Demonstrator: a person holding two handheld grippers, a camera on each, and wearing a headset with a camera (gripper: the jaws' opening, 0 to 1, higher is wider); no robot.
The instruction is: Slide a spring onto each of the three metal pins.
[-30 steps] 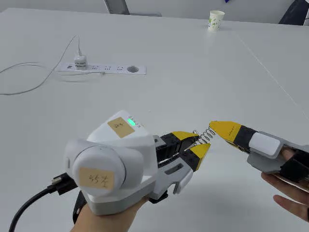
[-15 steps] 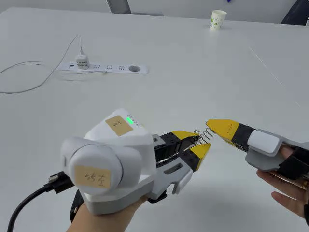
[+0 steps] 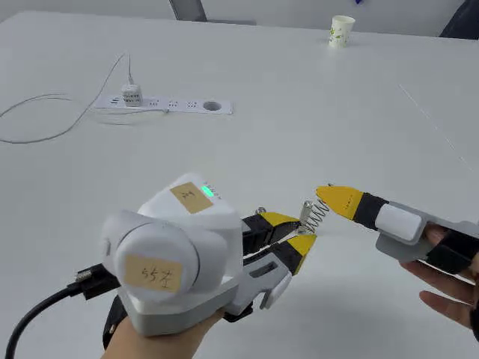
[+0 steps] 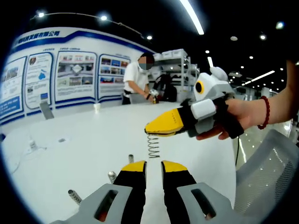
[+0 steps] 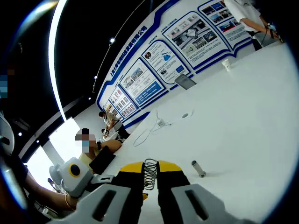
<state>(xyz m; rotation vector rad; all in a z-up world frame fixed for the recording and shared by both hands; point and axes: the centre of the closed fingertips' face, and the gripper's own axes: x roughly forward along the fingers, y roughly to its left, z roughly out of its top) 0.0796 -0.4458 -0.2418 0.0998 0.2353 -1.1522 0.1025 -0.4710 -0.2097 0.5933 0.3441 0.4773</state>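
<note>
My right gripper [image 3: 325, 197] comes in from the right, shut on the upper coils of a small steel spring [image 3: 319, 213]. The spring [image 5: 149, 172] sits between its yellow jaws. In the left gripper view the spring [image 4: 153, 145] hangs from the right gripper [image 4: 150, 130], its lower end free above the table. Three short metal pins [image 4: 131, 158] [image 4: 111, 176] [image 4: 74, 196] stand on the white table to the left of my left gripper [image 4: 153, 165]. That gripper [image 3: 299, 232] is slightly open and holds nothing, just below the spring. One pin [image 3: 306, 208] stands right beside the spring, another pin [image 3: 260, 212] behind the left jaws.
A white power strip [image 3: 161, 106] with a plugged charger and a trailing cable [image 3: 45, 120] lies at the far left. A paper cup [image 3: 342, 31] stands at the far edge. A person [image 4: 135, 81] stands beyond the table. A black cable [image 3: 45, 318] leaves the left gripper.
My left gripper has drawn back from the spring, and its jaws now stand apart. The right gripper has edged left with the spring. A pin behind the left jaws has come into sight.
</note>
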